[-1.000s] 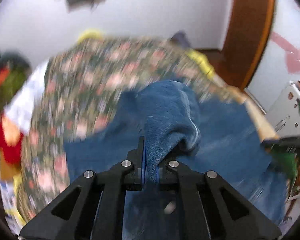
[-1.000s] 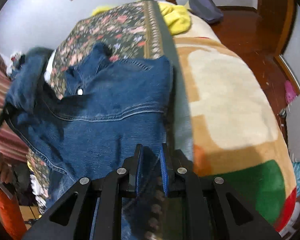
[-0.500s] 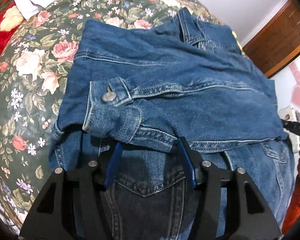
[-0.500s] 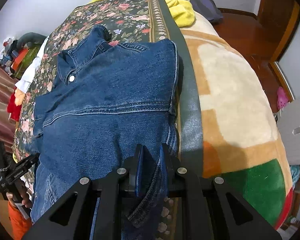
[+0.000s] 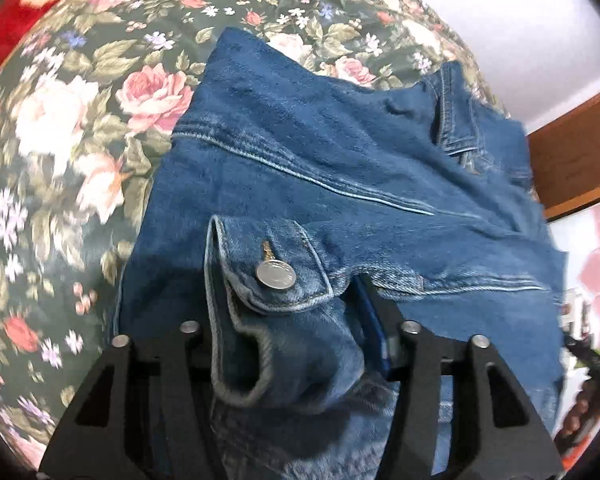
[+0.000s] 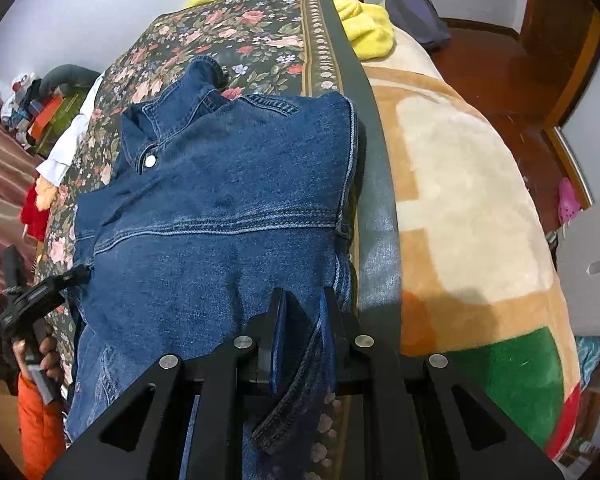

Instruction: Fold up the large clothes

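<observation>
- Lower now, the left gripper [image 5: 296, 344] is closing, jaws astride the sleeve cuff [image 5: 268, 276] of one denim jacket [image 6: 228, 200].
- Right gripper [image 6: 302, 312], at six o'clock, stays clamped on the jacket's hem.

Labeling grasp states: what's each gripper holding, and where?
Right gripper: shut on the jacket hem. Left gripper: jaws closing around the sleeve cuff, not yet clamped.

Your left gripper's [image 5: 290, 344] left finger is buried under the denim cuff [image 5: 268, 280]. The floral bedspread [image 5: 60, 152] blurs at the left edge, and the jacket's [image 6: 220, 208] lower hem runs off-frame.
</observation>
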